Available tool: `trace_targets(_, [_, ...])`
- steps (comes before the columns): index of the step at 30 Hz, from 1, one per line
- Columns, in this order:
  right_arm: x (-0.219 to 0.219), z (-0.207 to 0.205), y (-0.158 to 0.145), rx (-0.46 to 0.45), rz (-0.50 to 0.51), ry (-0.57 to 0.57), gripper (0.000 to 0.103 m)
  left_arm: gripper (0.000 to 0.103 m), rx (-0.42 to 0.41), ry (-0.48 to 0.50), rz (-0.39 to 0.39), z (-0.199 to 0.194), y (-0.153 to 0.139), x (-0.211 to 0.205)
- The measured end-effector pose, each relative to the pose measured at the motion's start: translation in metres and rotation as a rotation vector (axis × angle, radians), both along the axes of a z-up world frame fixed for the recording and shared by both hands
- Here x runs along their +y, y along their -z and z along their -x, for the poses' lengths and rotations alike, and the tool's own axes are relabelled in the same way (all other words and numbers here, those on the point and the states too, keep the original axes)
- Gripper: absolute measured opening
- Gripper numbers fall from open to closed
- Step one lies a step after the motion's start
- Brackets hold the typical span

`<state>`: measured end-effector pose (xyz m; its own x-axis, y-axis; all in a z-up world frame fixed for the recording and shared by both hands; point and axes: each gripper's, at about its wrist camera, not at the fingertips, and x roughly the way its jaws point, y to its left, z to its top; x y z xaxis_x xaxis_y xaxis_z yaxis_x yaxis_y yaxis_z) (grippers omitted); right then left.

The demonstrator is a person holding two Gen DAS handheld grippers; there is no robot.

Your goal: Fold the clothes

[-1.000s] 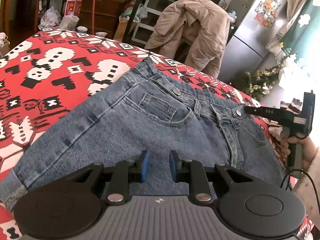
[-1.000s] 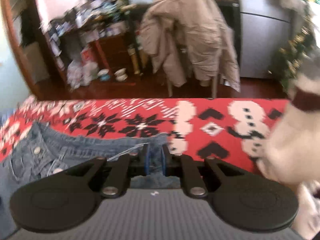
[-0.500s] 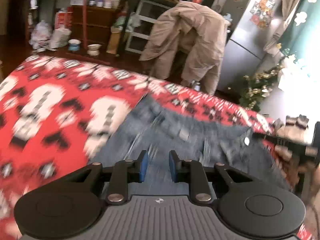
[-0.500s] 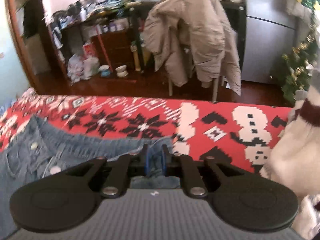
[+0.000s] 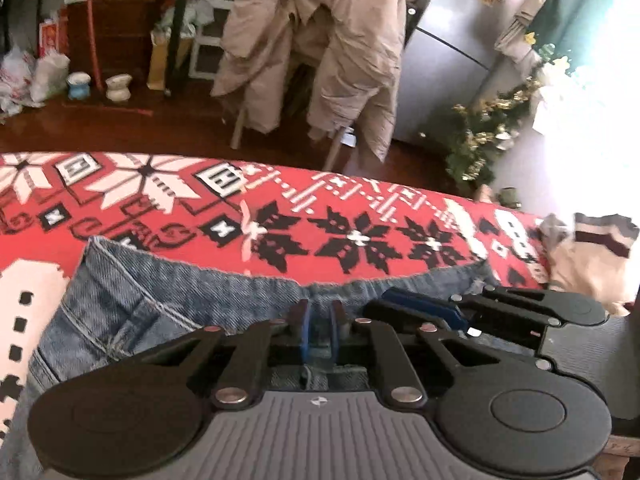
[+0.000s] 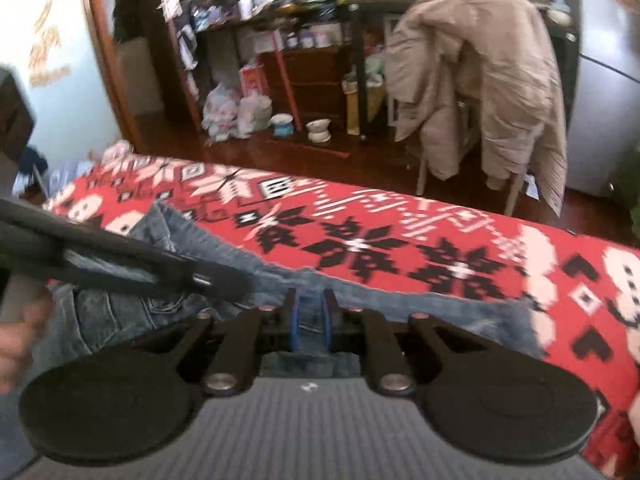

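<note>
Blue denim jeans (image 5: 168, 304) lie on a red, white and black patterned blanket (image 5: 328, 224). My left gripper (image 5: 319, 330) sits low over the jeans' far edge with denim between its narrow-set blue pads. My right gripper (image 6: 311, 318) also has denim between its pads at the same edge (image 6: 400, 300). The right gripper shows in the left wrist view (image 5: 500, 312), close beside the left one. The left gripper shows in the right wrist view (image 6: 120, 264) as a dark blurred bar at left.
A cream and maroon garment (image 5: 592, 256) lies at the blanket's right end. Beyond the bed stand a chair draped with a beige coat (image 5: 320, 48), a grey fridge (image 5: 452, 60), a small decorated tree (image 5: 488, 140) and cluttered shelves (image 6: 304, 40).
My left gripper has swept across the jeans to their far edge and now sits next to the right gripper. The right gripper's pads have spread a little, with denim still between them.
</note>
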<state>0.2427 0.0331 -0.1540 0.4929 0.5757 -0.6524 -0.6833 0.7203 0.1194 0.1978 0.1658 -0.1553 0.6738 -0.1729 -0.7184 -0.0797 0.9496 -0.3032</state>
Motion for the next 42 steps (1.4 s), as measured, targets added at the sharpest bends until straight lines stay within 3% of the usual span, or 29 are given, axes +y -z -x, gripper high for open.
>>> trace_targets(7, [0.016,-0.012,-0.002,0.008,0.014,0.060,0.005,0.005,-0.009,-0.091,0.017,0.002,0.002,0.012])
trace_targets(10, [0.023,-0.017,-0.003,0.012,0.020,0.086,0.007,0.006,-0.002,-0.103,0.062,0.008,-0.006,0.019])
trace_targets(13, [0.012,-0.014,-0.017,0.042,-0.037,0.107,0.009,0.007,-0.018,-0.055,0.034,0.025,-0.024,0.014])
trace_targets(14, [0.004,-0.008,-0.025,0.045,-0.045,0.113,0.014,0.009,-0.021,-0.033,0.017,0.034,-0.030,0.010])
trace_targets(17, [-0.020,0.017,-0.048,0.042,-0.049,0.119,0.018,0.027,-0.042,0.014,-0.001,0.067,-0.044,0.000])
trace_targets(20, [-0.044,0.051,-0.065,0.040,-0.050,0.115,0.043,0.041,-0.048,0.030,0.011,0.108,-0.051,-0.008])
trace_targets(21, [-0.052,0.064,-0.070,0.039,-0.050,0.113,0.044,0.044,-0.047,0.033,0.015,0.121,-0.053,-0.010])
trace_targets(25, [-0.077,0.118,-0.074,0.050,0.005,0.121,0.067,0.059,-0.029,0.034,0.043,0.171,-0.052,-0.020])
trace_targets(29, [-0.098,0.171,-0.070,0.067,0.014,0.101,0.083,0.065,-0.012,0.049,0.013,0.214,-0.048,-0.035])
trace_targets(37, [-0.121,0.252,-0.061,0.060,0.042,0.141,0.102,0.068,0.080,0.039,-0.026,0.271,-0.032,-0.045])
trace_targets(42, [-0.128,0.285,-0.063,-0.031,0.147,0.240,0.102,0.076,0.043,0.004,-0.092,0.297,-0.045,-0.055])
